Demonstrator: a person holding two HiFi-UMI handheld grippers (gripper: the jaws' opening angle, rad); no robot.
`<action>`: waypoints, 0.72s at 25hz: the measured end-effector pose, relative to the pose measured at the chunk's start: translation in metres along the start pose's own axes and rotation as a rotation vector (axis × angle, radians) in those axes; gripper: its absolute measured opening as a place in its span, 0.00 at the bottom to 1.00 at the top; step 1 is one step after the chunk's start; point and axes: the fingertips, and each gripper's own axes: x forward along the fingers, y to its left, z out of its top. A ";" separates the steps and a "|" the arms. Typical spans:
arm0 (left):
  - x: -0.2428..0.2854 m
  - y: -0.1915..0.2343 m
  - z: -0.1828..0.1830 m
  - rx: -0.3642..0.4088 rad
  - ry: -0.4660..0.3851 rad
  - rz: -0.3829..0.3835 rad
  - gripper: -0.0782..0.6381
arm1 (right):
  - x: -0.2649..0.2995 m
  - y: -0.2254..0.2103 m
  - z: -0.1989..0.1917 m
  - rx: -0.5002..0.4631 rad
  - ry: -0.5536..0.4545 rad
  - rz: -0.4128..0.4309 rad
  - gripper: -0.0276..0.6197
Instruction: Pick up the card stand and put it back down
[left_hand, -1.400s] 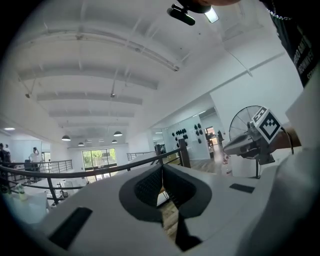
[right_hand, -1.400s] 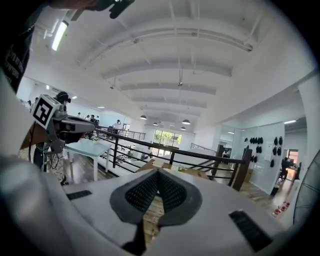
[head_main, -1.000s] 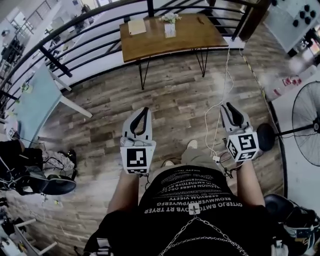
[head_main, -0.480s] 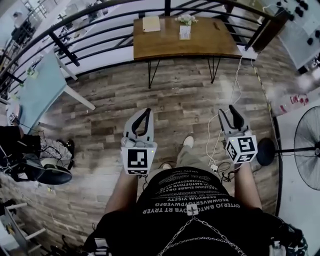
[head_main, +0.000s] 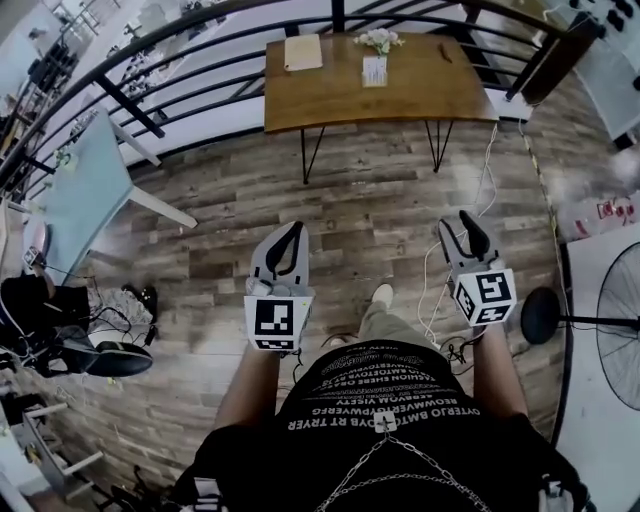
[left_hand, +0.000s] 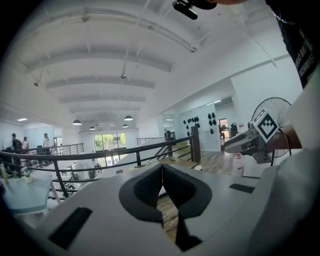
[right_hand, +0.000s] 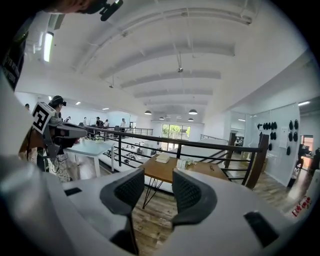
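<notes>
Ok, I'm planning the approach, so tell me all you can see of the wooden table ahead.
The wooden table has a brown rectangular top on thin black hairpin legs. It stands on the plank floor, far edge by the black railing. On it are a pale flat pad and a small upright stand with flowers next to it.

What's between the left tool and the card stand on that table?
Only bare plank floor, then the wooden table and its front edge, as the head view shows; the left tool is far from the card stand.
</notes>
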 end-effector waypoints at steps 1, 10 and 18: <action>0.011 0.000 0.003 0.000 -0.002 0.000 0.15 | 0.007 -0.009 0.003 -0.004 -0.003 -0.002 0.32; 0.105 -0.018 0.034 0.024 -0.004 -0.020 0.15 | 0.051 -0.083 0.016 0.000 0.002 0.002 0.32; 0.162 -0.036 0.057 0.031 -0.011 -0.036 0.15 | 0.074 -0.127 0.015 0.004 -0.008 0.002 0.32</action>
